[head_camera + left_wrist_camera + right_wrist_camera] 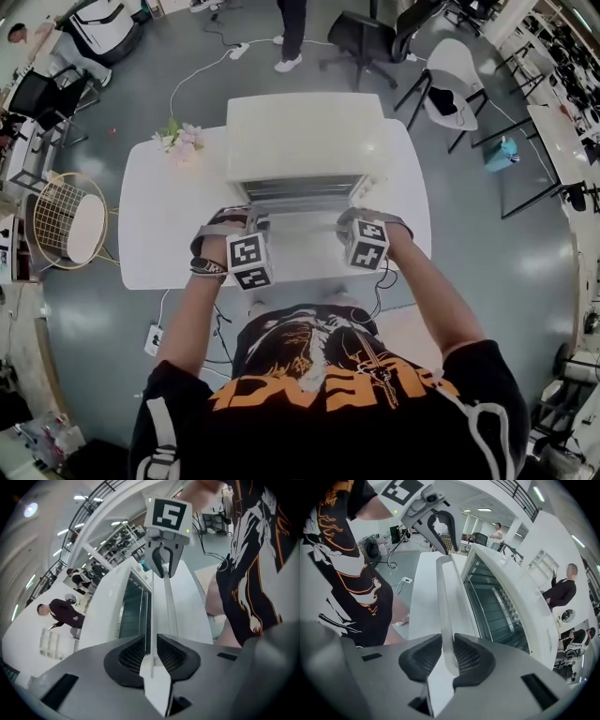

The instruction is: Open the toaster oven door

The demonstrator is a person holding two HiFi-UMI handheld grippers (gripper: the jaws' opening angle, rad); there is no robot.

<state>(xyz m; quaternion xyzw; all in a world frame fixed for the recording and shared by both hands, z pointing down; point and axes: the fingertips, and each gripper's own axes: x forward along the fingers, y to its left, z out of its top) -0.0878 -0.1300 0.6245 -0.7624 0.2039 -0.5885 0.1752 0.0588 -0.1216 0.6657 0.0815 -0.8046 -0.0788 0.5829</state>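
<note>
We have the left gripper (152,660) closed tight on one end of the handle (446,606) and the right gripper (449,660) closed on the other end. The door (302,246) is tipped down toward us from the toaster oven (305,136), which sits mid-way on the white tabletop (159,216), its rack (501,606) in sight

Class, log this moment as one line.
left gripper: shut on door handle | right gripper: shut on door handle | toaster oven door: open
</note>
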